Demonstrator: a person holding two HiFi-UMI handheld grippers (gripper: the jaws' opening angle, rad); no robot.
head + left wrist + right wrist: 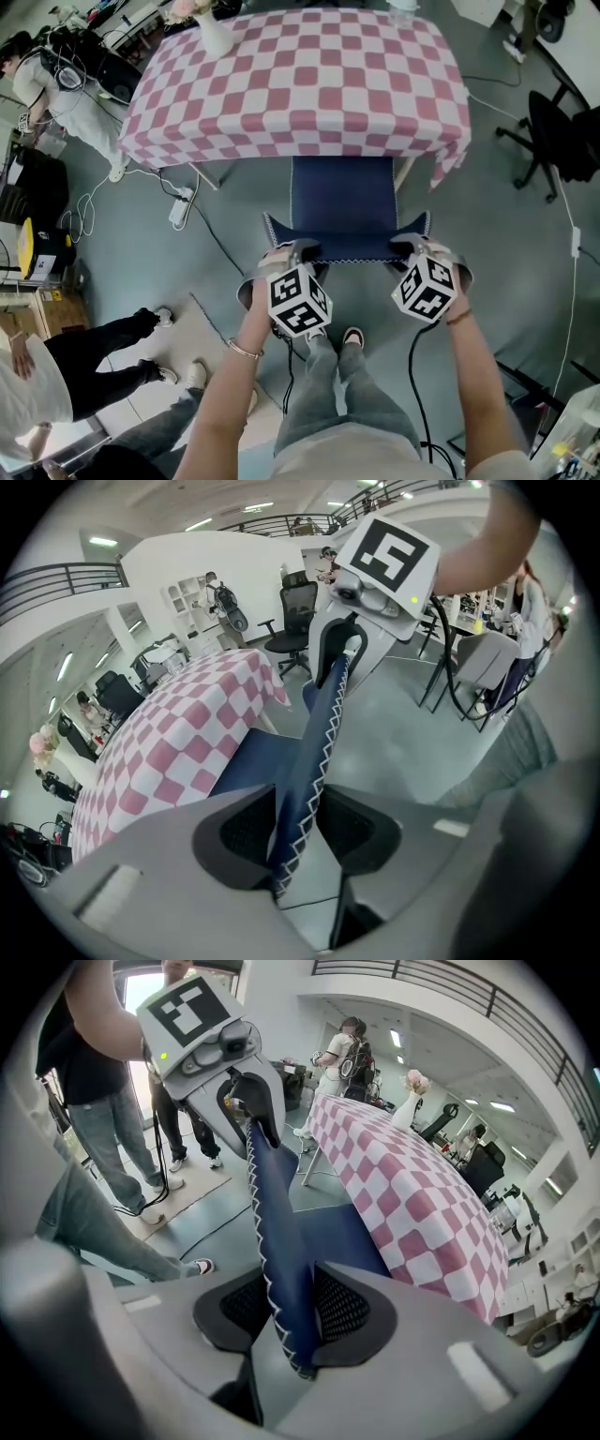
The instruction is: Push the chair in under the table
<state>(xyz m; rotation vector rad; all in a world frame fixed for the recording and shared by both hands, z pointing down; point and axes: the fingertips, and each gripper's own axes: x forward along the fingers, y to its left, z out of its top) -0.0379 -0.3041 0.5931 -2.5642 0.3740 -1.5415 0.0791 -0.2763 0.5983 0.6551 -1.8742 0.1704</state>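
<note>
Both forearms [230, 384] stretch forward from the body and converge slightly, wrists straight, each carrying a tool tipped steeply downward. A thin bracelet [242, 350] circles the left wrist. The left tool [286, 249] is clenched on the left end of the backrest [345, 246] of the chair [342, 214]. Its dark pads press the blue fabric from both sides, with the white zigzag stitching running up between them. The right tool [419, 246] bites the right end the same way. The top edge of the backrest spans the gap between the two tools. Directly ahead of them lies the blue seat [339, 183]. Its far edge seems tucked beneath the overhang of the pink-and-white checked cloth on the bench [300, 84], though the cloth hides how far. A white vase [214, 36] stands on the bench well ahead of the left tool.
</note>
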